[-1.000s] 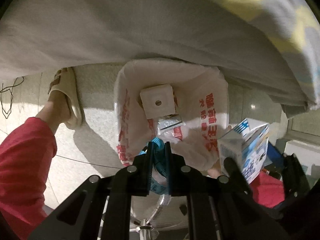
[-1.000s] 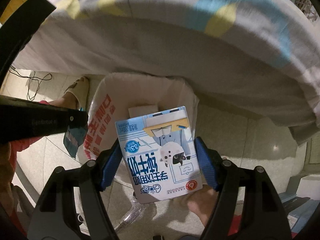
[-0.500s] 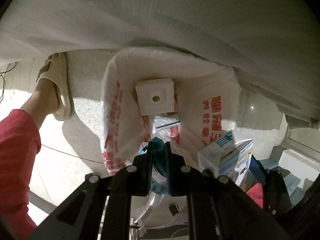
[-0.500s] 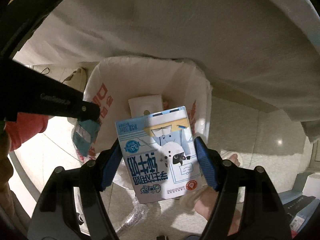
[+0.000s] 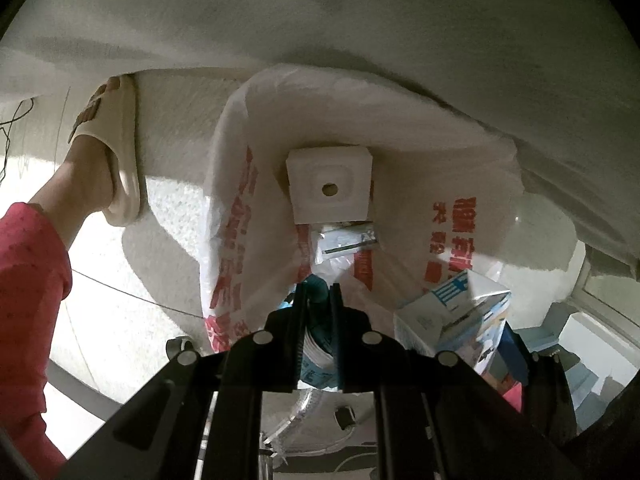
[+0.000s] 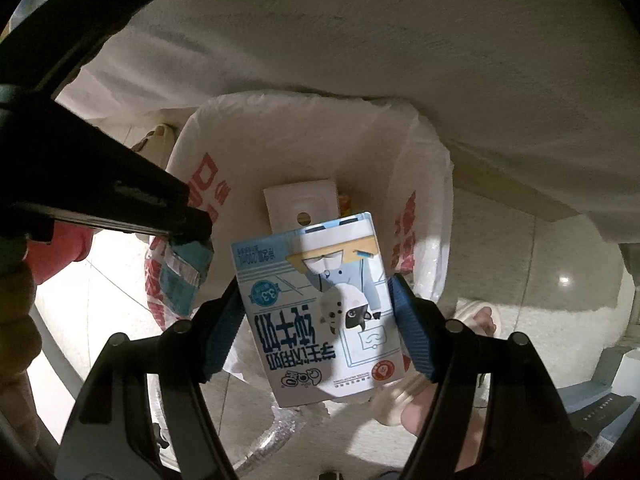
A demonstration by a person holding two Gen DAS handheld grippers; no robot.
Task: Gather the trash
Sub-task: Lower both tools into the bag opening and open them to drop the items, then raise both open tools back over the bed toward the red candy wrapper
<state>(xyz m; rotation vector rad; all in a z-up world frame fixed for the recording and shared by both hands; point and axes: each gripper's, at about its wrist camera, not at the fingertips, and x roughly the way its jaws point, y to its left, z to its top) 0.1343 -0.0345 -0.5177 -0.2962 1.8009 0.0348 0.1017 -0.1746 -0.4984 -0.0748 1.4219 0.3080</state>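
A white plastic bag (image 5: 236,208) with red print hangs open below both grippers; it also shows in the right wrist view (image 6: 420,208). Inside lie a white square foam block (image 5: 329,184) and small wrappers (image 5: 348,240). My left gripper (image 5: 318,304) is shut on a flattened teal wrapper (image 6: 186,276) over the bag's near rim. My right gripper (image 6: 316,312) is shut on a blue and white milk carton (image 6: 320,312), held above the bag's mouth; the carton also shows in the left wrist view (image 5: 460,316).
A grey blanket (image 5: 320,40) overhangs the bag from above. The person's slippered foot (image 5: 108,148) and red trouser leg (image 5: 28,300) are at the left on the pale floor. Another foot (image 6: 476,320) and boxes (image 5: 580,344) are at the right.
Both grippers have moved closer to the bag's mouth, which now looks larger. The carton and the wrapper stay gripped.
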